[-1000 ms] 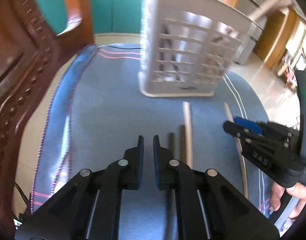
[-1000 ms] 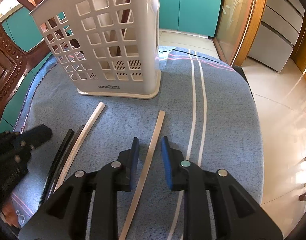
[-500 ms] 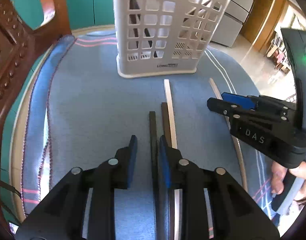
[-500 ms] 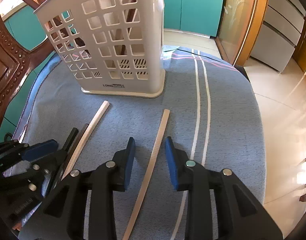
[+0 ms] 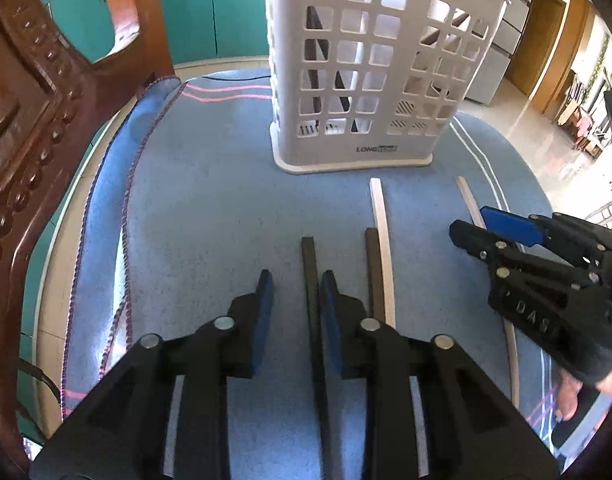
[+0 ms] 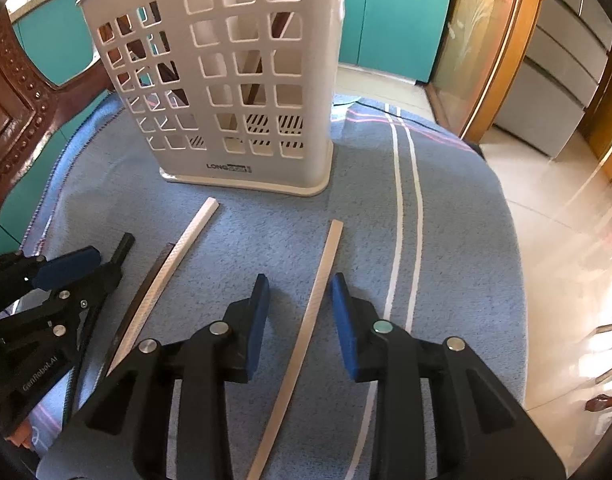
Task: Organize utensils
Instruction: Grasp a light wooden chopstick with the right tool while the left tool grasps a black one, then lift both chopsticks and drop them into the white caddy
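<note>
Now open left gripper (image 5: 293, 296) — black chopstick (image 5: 310, 280) between

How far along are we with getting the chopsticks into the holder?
Some sticks already stand in the white holder. Neither gripper grips anything: the left gripper, jaws just opening, straddles the black chopstick; the right gripper straddles a pale chopstick. Four chopsticks remain on the cloth.

Daylight lit both views brightly and the centres were sharp. Strong glare washed out the tiled floor (image 6: 566, 240) at the right and the doorway (image 5: 586, 92) beyond. Fisheye distortion bent the edges, with dark vignetted corners. Soft shadows lay beneath the white basket (image 5: 370, 80).
</note>
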{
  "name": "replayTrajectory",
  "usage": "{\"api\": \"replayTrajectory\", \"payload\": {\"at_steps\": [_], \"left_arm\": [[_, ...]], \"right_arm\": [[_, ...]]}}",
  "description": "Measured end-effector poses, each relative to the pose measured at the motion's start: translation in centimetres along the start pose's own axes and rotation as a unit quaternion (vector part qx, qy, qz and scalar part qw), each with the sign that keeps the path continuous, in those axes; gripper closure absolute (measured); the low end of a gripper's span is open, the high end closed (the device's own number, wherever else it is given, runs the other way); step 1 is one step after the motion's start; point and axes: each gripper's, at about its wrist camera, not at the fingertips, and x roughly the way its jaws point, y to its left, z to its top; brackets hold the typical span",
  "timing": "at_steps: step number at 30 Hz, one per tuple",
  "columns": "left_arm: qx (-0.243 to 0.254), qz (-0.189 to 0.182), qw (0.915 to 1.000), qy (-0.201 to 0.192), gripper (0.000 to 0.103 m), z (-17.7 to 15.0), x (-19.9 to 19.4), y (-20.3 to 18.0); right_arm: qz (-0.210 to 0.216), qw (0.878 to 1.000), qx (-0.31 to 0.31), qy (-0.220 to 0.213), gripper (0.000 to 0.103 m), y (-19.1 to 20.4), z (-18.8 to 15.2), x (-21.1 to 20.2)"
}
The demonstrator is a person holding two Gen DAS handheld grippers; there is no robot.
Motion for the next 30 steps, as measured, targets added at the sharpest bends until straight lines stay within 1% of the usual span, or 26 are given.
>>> {"api": "replayTrajectory", "payload": {"at_steps": [1, 2, 3, 4, 5, 6, 7, 8, 9, 10, 11, 13, 17, 19, 21, 22, 24, 26, 27, 28, 30], "left_arm": [[0.005, 0.002, 1.0, 0.001, 0.063, 0.0, 0.0, -0.7], [0.014, 0.006, 0.9999, 0.001, 0.058, 0.0, 0.0, -1.5], [0.02, 0.013, 0.9997, 0.0, 0.058, 0.2, 0.2, -1.8], [0.02, 0.016, 0.9997, -0.001, 0.059, 0.3, 0.2, -2.1], [0.018, 0.012, 0.9998, 0.0, 0.063, 0.4, 0.3, -2.1], [0.017, 0.007, 0.9998, 0.0, 0.068, 0.6, 0.4, -2.3], [0.016, 0.006, 0.9999, -0.003, 0.082, 0.8, 0.6, -2.5], [0.014, 0.005, 0.9999, -0.005, 0.092, 0.8, 0.6, -2.5], [0.01, -0.001, 0.9999, -0.009, 0.095, 0.9, 0.6, -2.5], [0.007, -0.003, 0.9999, -0.011, 0.095, 0.9, 0.5, -2.4], [0.004, -0.006, 0.9999, -0.013, 0.096, 0.9, 0.6, -2.4], [-0.006, -0.009, 0.9997, -0.021, 0.096, 0.8, 0.0, -1.6], [-0.013, -0.02, 0.9973, -0.07, 0.096, 0.6, -4.1, 0.2], [-0.011, -0.033, 0.994, -0.104, 0.096, 0.8, -7.1, 0.6], [-0.009, -0.042, 0.989, -0.142, 0.096, 1.0, -10.4, 0.7], [-0.01, -0.046, 0.9852, -0.165, 0.096, 1.2, -12.4, 0.9], [-0.013, -0.056, 0.9772, -0.205, 0.096, 1.5, -15.7, 1.2], [-0.015, -0.066, 0.9663, -0.249, 0.096, 2.2, -19.4, 1.5], [-0.017, -0.069, 0.9619, -0.264, 0.096, 2.7, -20.5, 1.6], [-0.019, -0.076, 0.9539, -0.29, 0.096, 3.3, -22.4, 1.9], [-0.021, -0.082, 0.9438, -0.319, 0.096, 4.5, -24.4, 2.2]], "right_arm": [[-0.003, 1.0, -0.002, -0.001, 0.071, 0.3, 0.0, 0.0], [-0.003, 1.0, -0.002, -0.001, 0.073, 0.3, -0.1, 0.0], [0.001, 1.0, -0.004, -0.001, 0.076, 0.5, -0.1, -0.1], [0.007, 1.0, -0.003, -0.001, 0.086, 0.7, -0.2, -0.2], [0.015, 1.0, -0.001, 0.0, 0.092, 0.8, -0.3, -0.3], [0.02, 1.0, 0.001, 0.001, 0.093, 0.7, -0.3, -0.4], [0.027, 1.0, 0.002, 0.0, 0.095, 0.8, -0.4, -0.5], [0.038, 0.999, 0.003, 0.0, 0.097, 0.8, -0.4, -0.6], [0.055, 0.998, 0.005, 0.001, 0.097, 0.8, -0.5, -0.6], [0.079, 0.997, 0.009, 0.002, 0.097, 0.9, -0.5, -0.8], [0.092, 0.996, 0.012, 0.0, 0.097, 1.1, -0.5, -1.0], [0.105, 0.994, 0.009, -0.022, 0.097, 1.1, -0.2, -2.3], [0.141, 0.987, 0.005, -0.082, 0.097, 0.5, 0.5, -6.4], [0.168, 0.979, 0.007, -0.118, 0.097, -0.4, 1.0, -9.1], [0.188, 0.971, 0.009, -0.148, 0.097, -1.1, 1.3, -11.4], [0.198, 0.966, 0.011, -0.167, 0.097, -1.5, 1.5, -13.0], [0.207, 0.96, 0.016, -0.187, 0.097, -2.5, 2.2, -15.1], [0.221, 0.952, 0.02, -0.212, 0.097, -3.0, 2.8, -17.6], [0.226, 0.948, 0.022, -0.224, 0.097, -3.2, 3.3, -18.8], [0.23, 0.944, 0.023, -0.234, 0.097, -4.0, 3.7, -19.5], [0.241, 0.933, 0.027, -0.267, 0.097, -4.8, 4.8, -21.9]]}}
